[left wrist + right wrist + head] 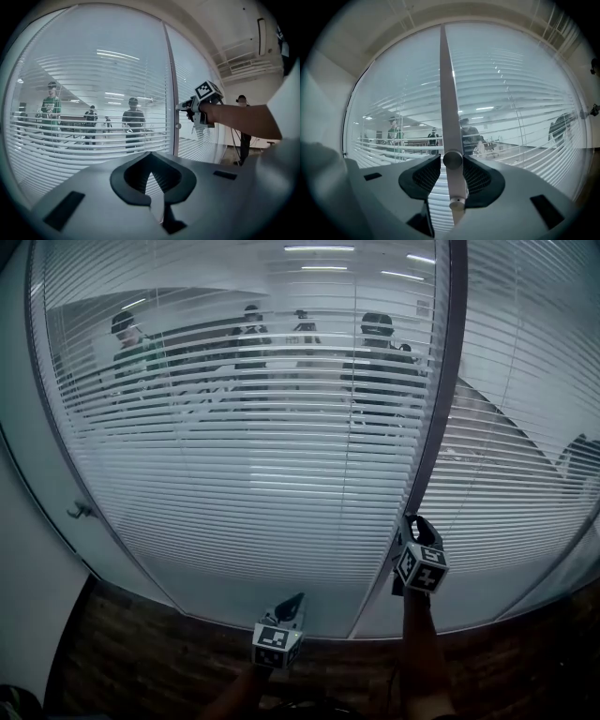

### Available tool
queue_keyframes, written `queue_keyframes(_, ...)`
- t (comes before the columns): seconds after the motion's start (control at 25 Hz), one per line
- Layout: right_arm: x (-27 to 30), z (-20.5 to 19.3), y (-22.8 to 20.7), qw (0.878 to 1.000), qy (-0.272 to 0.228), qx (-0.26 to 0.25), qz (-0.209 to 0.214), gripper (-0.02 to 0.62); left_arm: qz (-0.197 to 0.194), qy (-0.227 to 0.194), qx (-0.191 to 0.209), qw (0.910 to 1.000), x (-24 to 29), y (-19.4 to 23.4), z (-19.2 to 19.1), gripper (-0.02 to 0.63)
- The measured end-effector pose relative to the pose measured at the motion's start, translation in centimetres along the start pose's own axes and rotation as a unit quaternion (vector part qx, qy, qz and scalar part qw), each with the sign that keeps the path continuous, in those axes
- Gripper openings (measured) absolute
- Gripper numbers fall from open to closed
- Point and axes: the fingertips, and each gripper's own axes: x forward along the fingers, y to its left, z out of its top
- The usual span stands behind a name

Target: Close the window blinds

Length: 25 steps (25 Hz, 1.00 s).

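White slatted blinds (234,484) hang behind glass, their slats tilted part open so that people show through the upper rows. A grey upright post (437,418) divides two panes. My right gripper (411,521) is at this post, held level. In the right gripper view its jaws (453,163) stand open on either side of a round metal knob (453,159) on the post (446,93). A second small knob (457,203) sits lower down. My left gripper (292,601) hangs lower and left, shut and empty, short of the blinds (93,140).
Several people (375,362) stand in the room beyond the glass. A white wall with a small hook (82,512) borders the window on the left. A second blind-covered pane (525,427) continues to the right. Dark floor (141,652) runs along the window's base.
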Motion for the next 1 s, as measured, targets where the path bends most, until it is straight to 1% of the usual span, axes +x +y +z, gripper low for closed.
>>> queue_keyframes(0.12, 0.2, -0.1, -0.1, 1.000, -0.003, 0.003, -0.005, 0.149, 0.004, 0.008, 0.000, 1.0000, -0.4, -0.1, 0.8, -0.005)
queue_keyframes(0.2, 0.2, -0.1, -0.2, 1.000, -0.009, 0.005, -0.006, 0.129, 0.008, 0.012, 0.002, 0.9999, -0.6, 0.1, 1.1, -0.005)
queue_keyframes(0.28, 0.2, -0.1, -0.2, 1.000, -0.011, 0.003, 0.000, 0.127, 0.013, 0.013, 0.000, 0.9998, -0.8, 0.5, 0.8, -0.005)
queue_keyframes(0.36, 0.1, 0.0, -0.1, 1.000, -0.008, -0.006, -0.001, 0.126, 0.019, 0.005, 0.000, 0.9998, -0.7, 1.0, 0.2, -0.005)
queue_keyframes(0.44, -0.1, 0.1, 0.0, 1.000, -0.003, -0.024, -0.008, 0.126, 0.022, -0.001, 0.002, 0.9998, -0.6, 1.3, -0.1, -0.005)
queue_keyframes(0.56, -0.3, 0.2, 0.0, 0.998, 0.008, -0.060, -0.019, 0.126, 0.020, 0.018, -0.001, 0.9996, -1.1, 0.9, 0.4, -0.005)
queue_keyframes(0.68, -0.5, 0.2, 0.0, 0.992, 0.021, -0.126, -0.019, 0.126, 0.020, 0.015, -0.004, 0.9997, -1.2, 0.8, 0.6, -0.005)
queue_keyframes(0.76, -0.4, 0.2, 0.3, 0.983, 0.023, -0.182, -0.012, 0.126, 0.019, 0.010, -0.003, 0.9998, -1.1, 1.0, 0.4, -0.005)
queue_keyframes(0.8, -0.2, 0.2, 0.5, 0.976, 0.019, -0.217, -0.009, 0.126, 0.020, 0.005, -0.003, 0.9998, -1.1, 1.1, 0.3, -0.005)
queue_keyframes(0.84, 0.0, 0.2, 0.7, 0.966, 0.017, -0.256, -0.007, 0.126, 0.020, 0.002, -0.003, 0.9998, -1.0, 1.1, 0.2, -0.005)
queue_keyframes(0.92, 0.1, 0.3, 1.1, 0.941, 0.019, -0.339, -0.005, 0.126, 0.021, 0.010, -0.005, 0.9997, -1.2, 0.9, 0.4, -0.005)
queue_keyframes(1.0, 0.1, 0.2, 1.3, 0.911, 0.025, -0.412, -0.002, 0.126, 0.021, 0.014, -0.007, 0.9996, -1.3, 0.8, 0.4, -0.005)
